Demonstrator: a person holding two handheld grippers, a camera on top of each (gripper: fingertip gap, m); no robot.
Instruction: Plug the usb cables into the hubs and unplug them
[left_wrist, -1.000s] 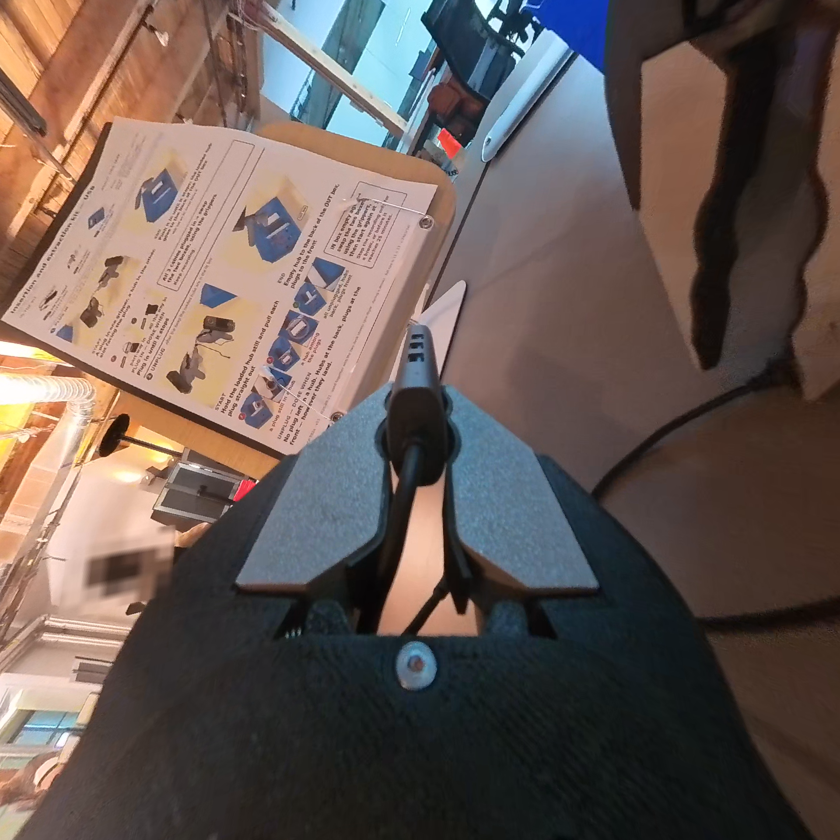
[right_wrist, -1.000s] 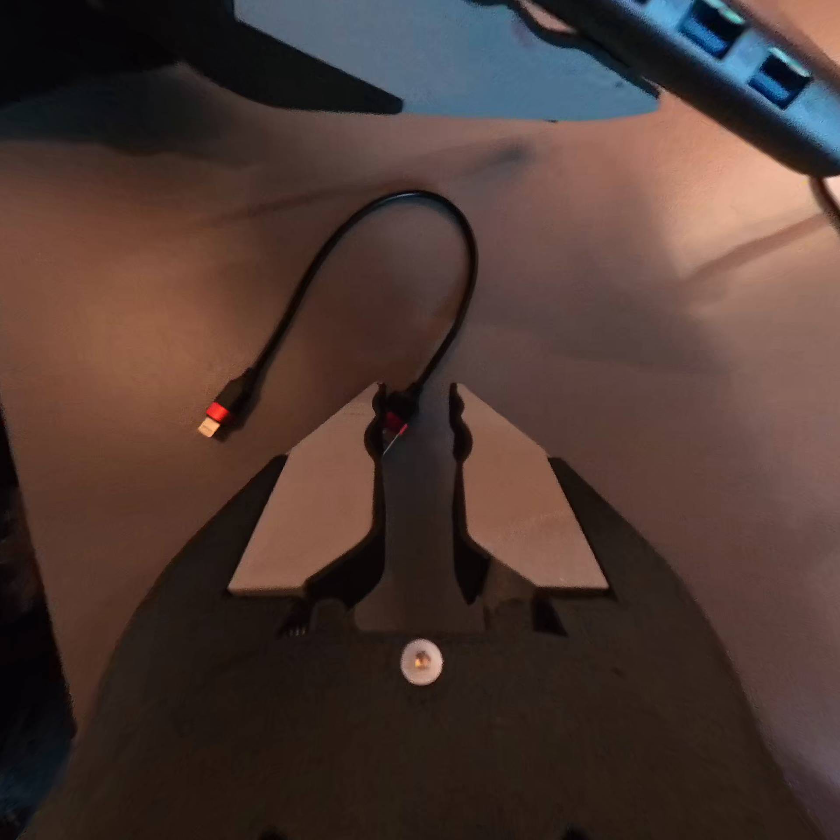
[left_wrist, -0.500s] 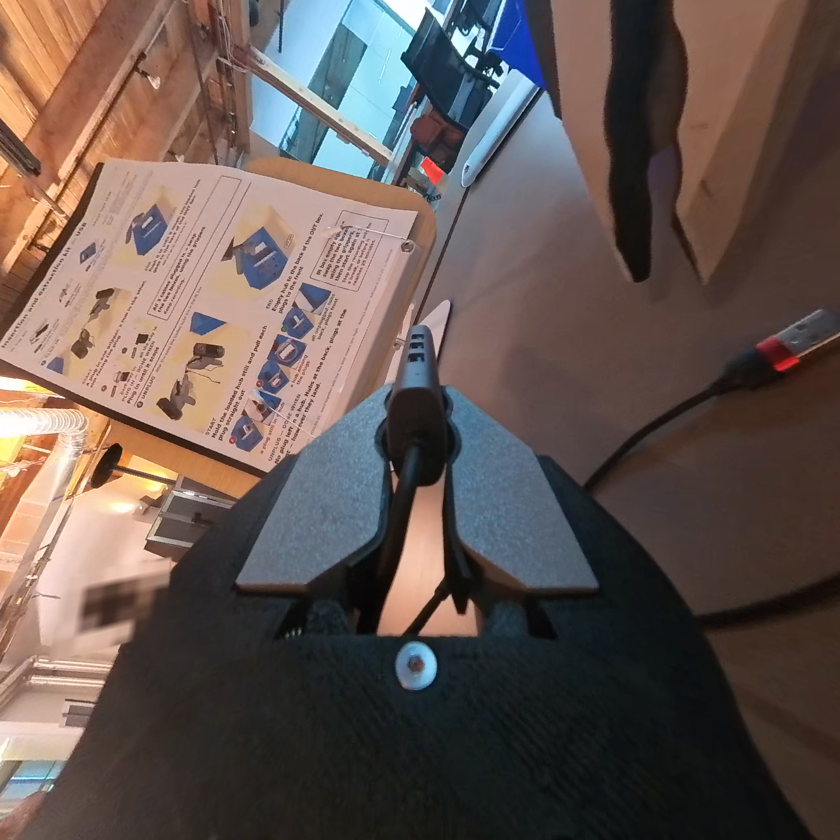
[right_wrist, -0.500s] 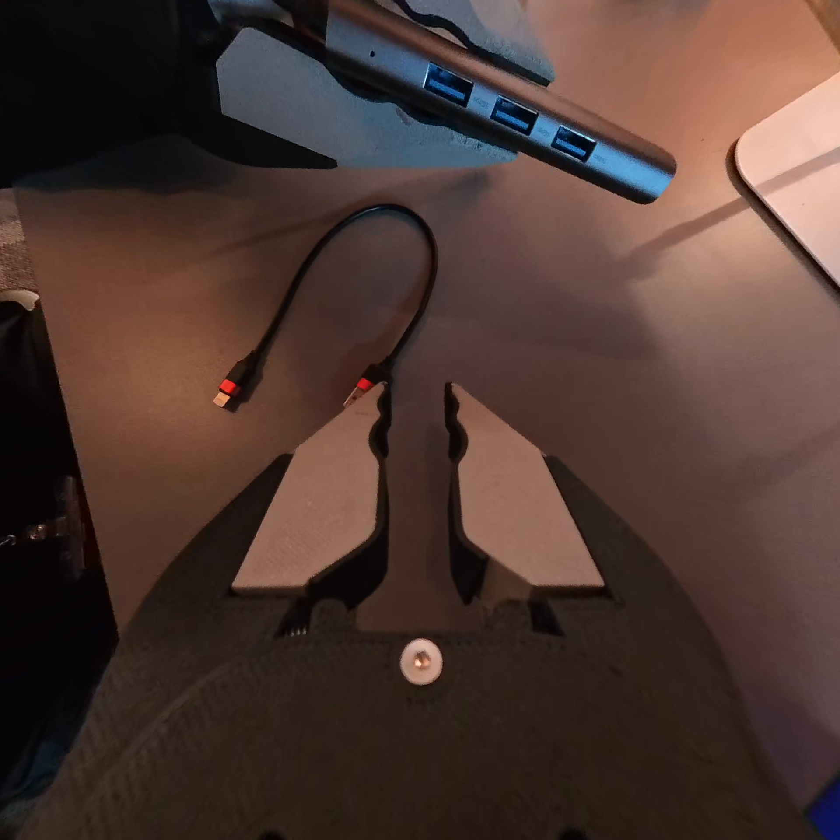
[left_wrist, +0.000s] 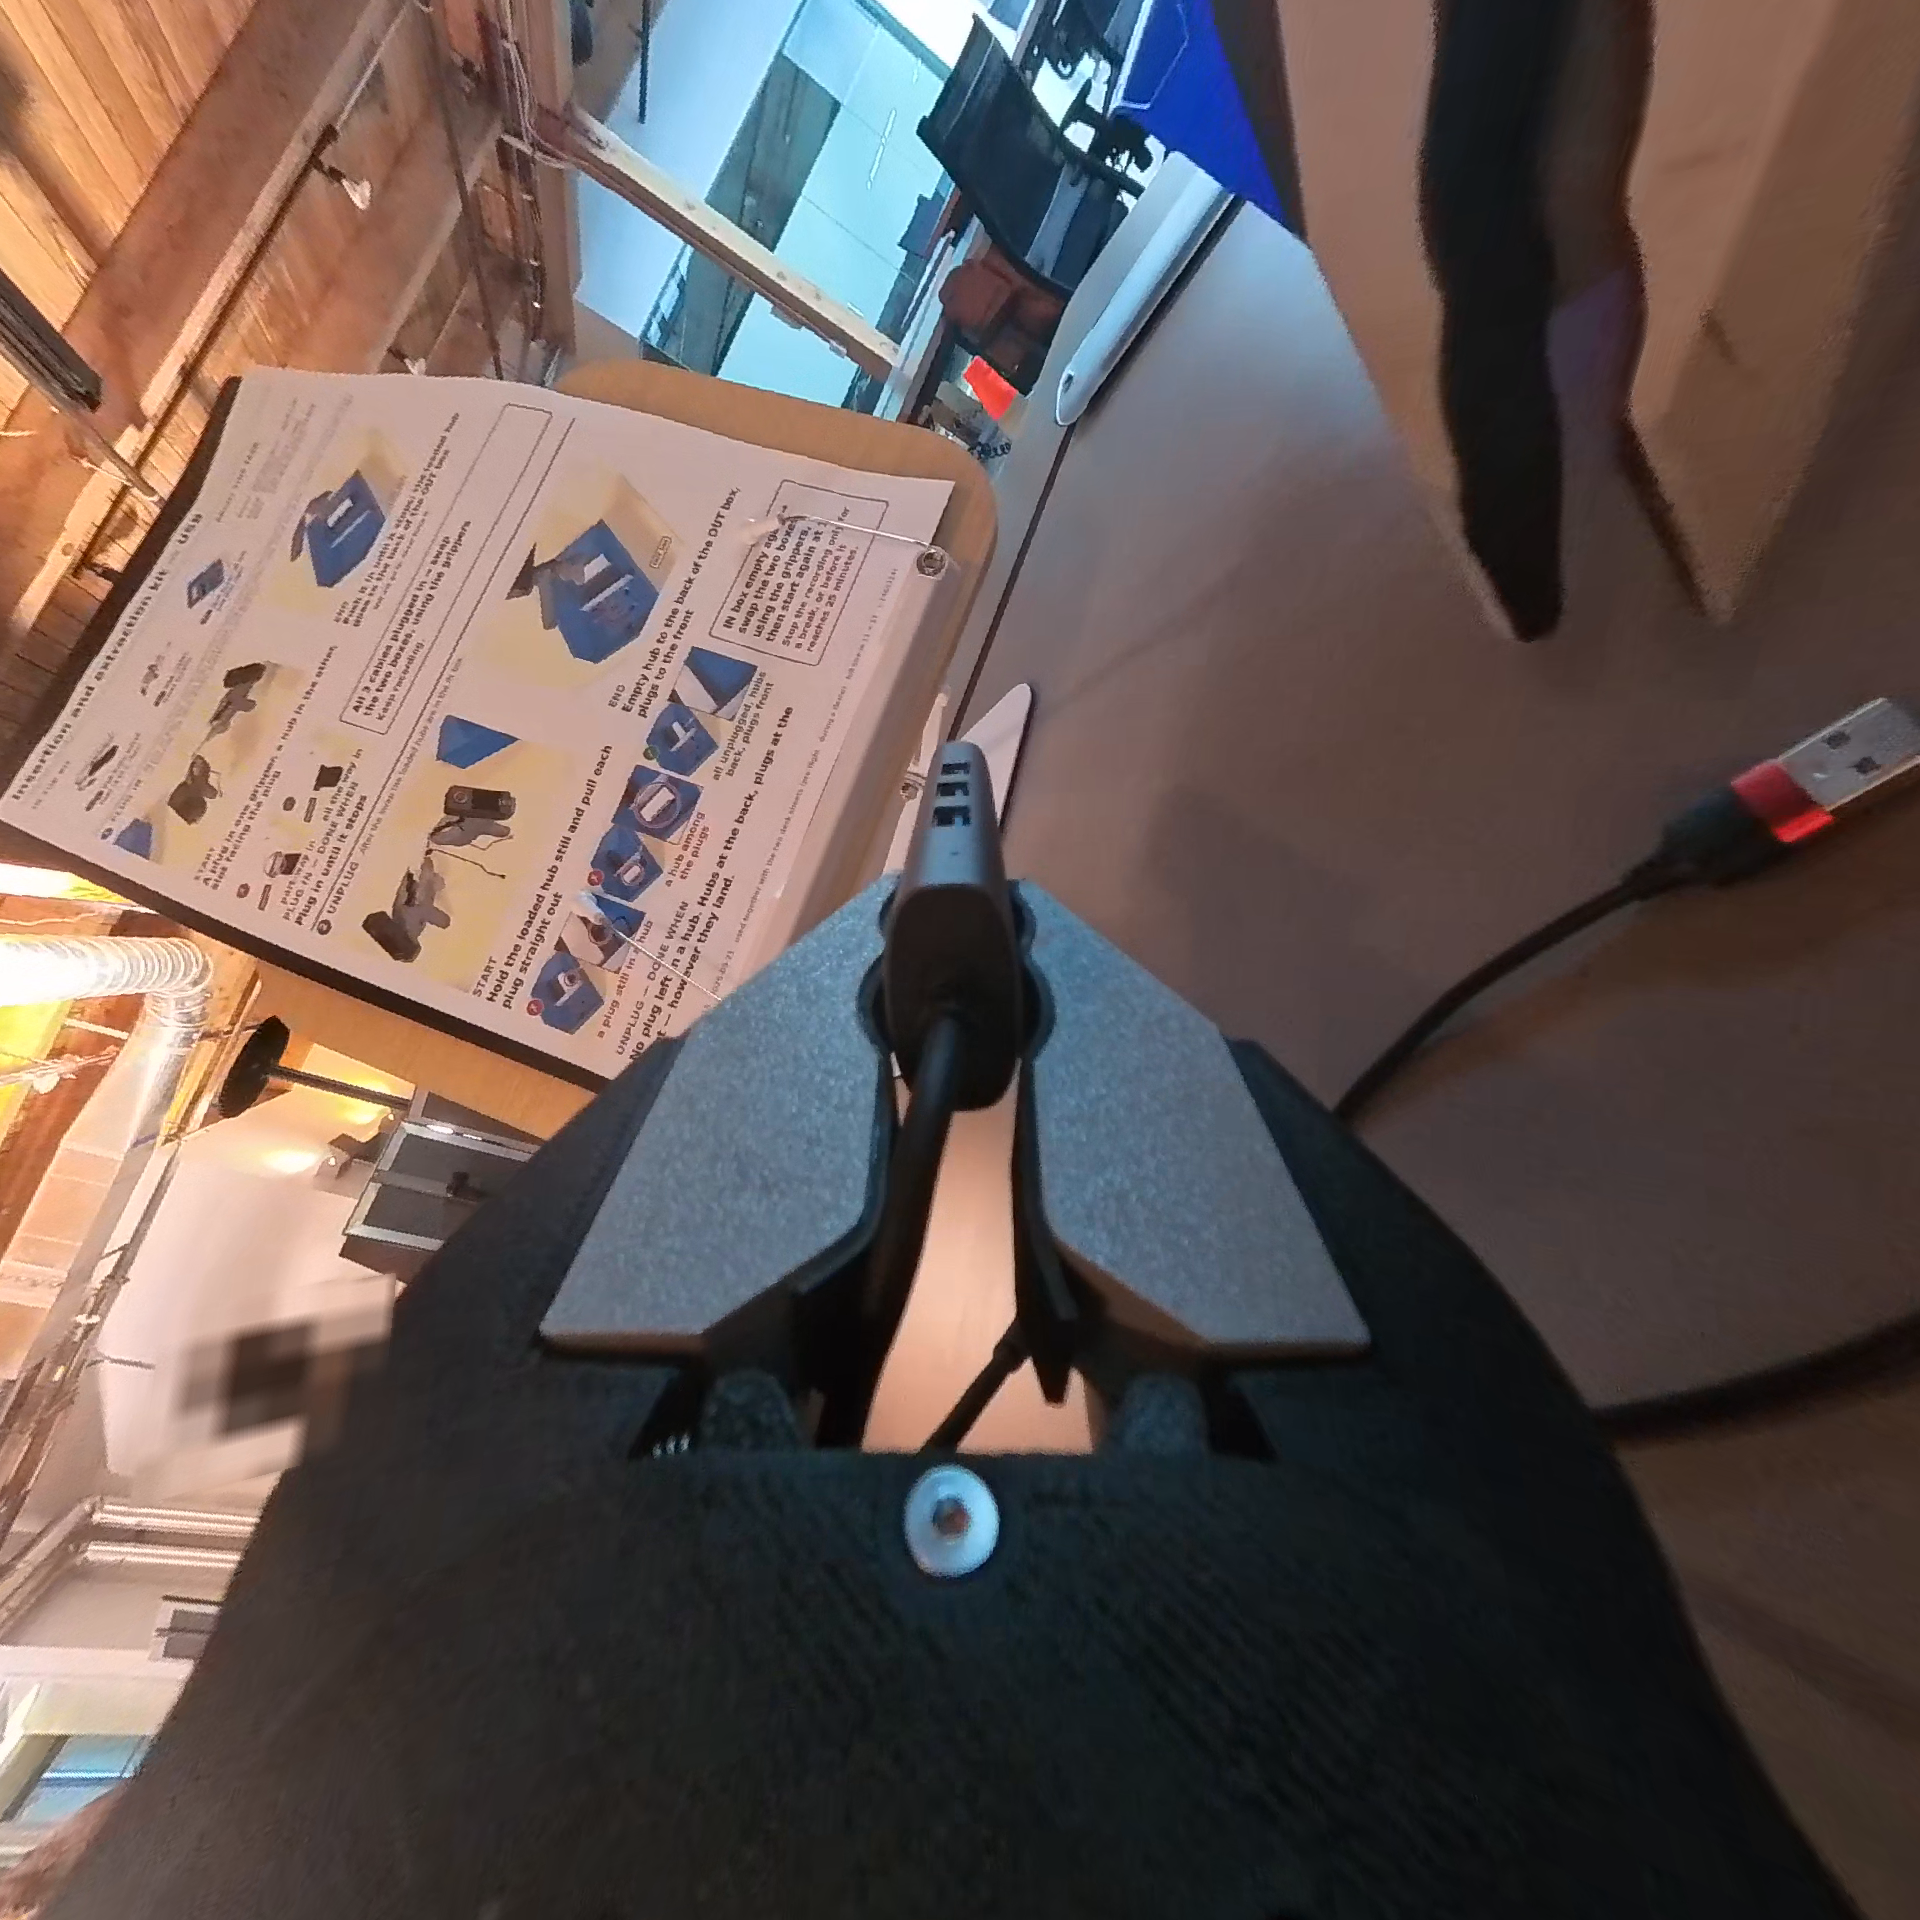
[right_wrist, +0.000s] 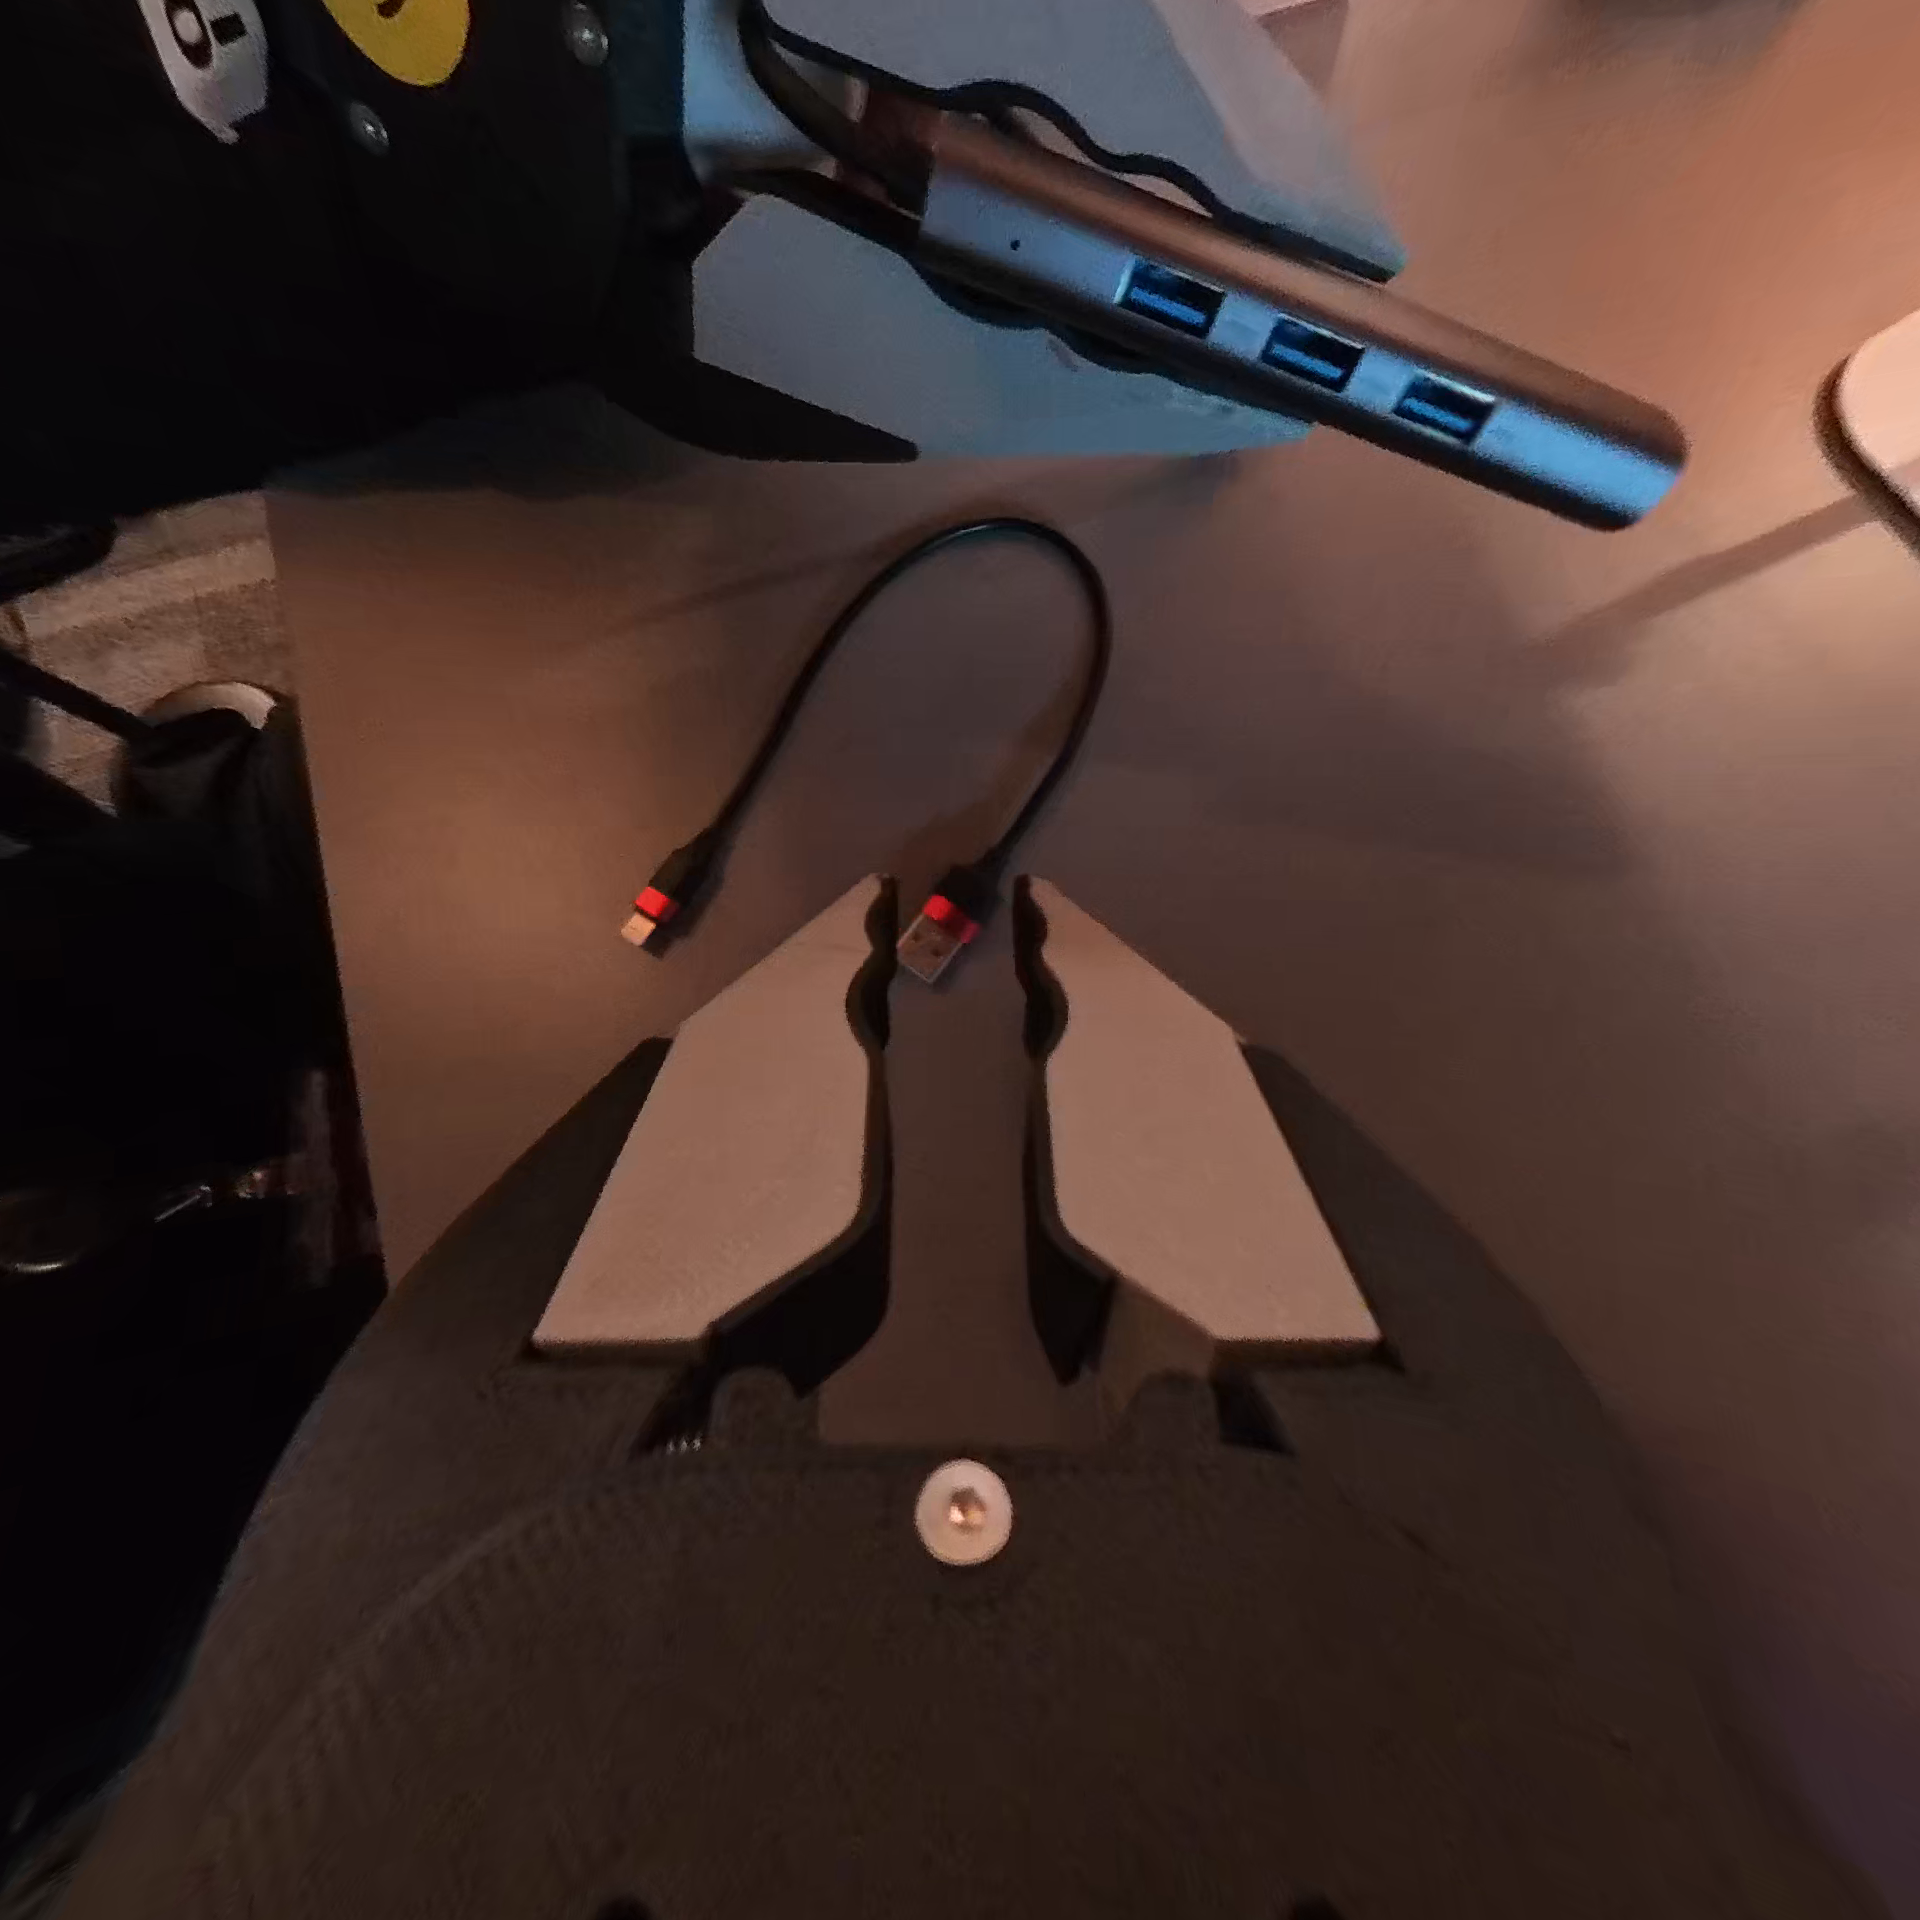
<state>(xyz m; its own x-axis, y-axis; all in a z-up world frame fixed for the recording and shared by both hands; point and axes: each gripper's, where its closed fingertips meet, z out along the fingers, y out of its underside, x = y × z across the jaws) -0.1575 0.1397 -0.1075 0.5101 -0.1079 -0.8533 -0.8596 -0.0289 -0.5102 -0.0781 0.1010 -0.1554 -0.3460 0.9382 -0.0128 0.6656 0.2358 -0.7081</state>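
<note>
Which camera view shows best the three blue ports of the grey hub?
The right wrist view: the grey hub is seen from the side, with all three blue ports in a row, empty. In the left wrist view the left gripper holds the hub end-on, so the ports look like small dark slots.

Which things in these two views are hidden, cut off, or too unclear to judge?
- Left wrist view: the hub shows end-on, so whether its ports are free is hidden; the right tool is cut off by the top edge and blurred.
- Right wrist view: the hub's rear end is hidden behind the left tool.
- Right wrist view: whether the USB plug touches the right tool's fingers is unclear.
</note>
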